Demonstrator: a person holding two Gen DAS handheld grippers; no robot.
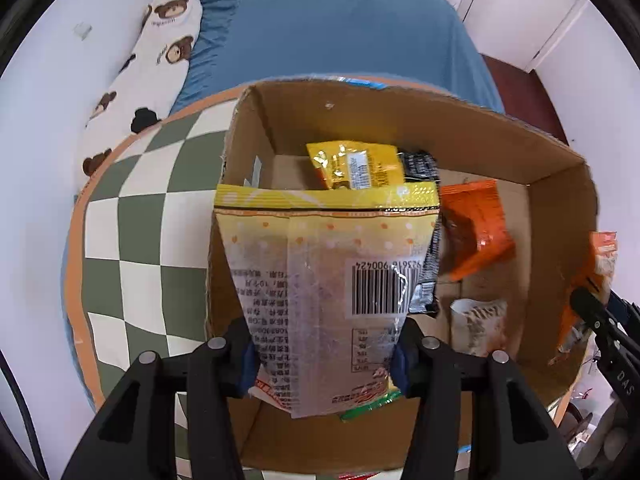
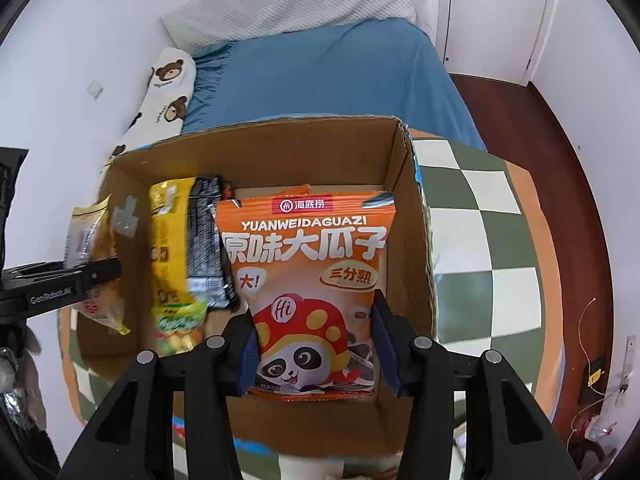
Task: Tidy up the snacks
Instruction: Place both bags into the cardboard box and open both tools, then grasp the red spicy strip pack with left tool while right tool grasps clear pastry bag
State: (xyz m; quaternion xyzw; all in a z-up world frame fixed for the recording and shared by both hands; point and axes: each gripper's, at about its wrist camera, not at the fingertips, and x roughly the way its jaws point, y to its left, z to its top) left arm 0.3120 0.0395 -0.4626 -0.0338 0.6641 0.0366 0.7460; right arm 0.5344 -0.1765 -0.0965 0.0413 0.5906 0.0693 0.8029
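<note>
A blue-sheeted bed (image 2: 328, 76) fills the far part of the room, with a bear-print bolster (image 1: 160, 40) along its left edge. Nearer stands a round checkered desk (image 1: 132, 240), and on it an open cardboard box (image 2: 256, 152) that takes up most of both views.

Both hands are in the middle of loading the box. The left gripper (image 1: 326, 364) has its jaws pinching the near end of a yellow snack bag (image 1: 320, 264), held barcode side up over the left part of the box. The right gripper (image 2: 316, 364) has its jaws pinching the near end of an orange sunflower-seed packet (image 2: 308, 264), held over the right part of the box.

Already inside lie a yellow packet (image 1: 356, 166), a black-and-silver packet (image 2: 206, 236), a smaller orange packet (image 1: 476, 224) and a pale packet (image 1: 478, 326).

The step in hand looks like placing. Next, each packet likely needs lowering into free space beside those already packed, then the jaws spreading to let go without dragging neighbours askew.
</note>
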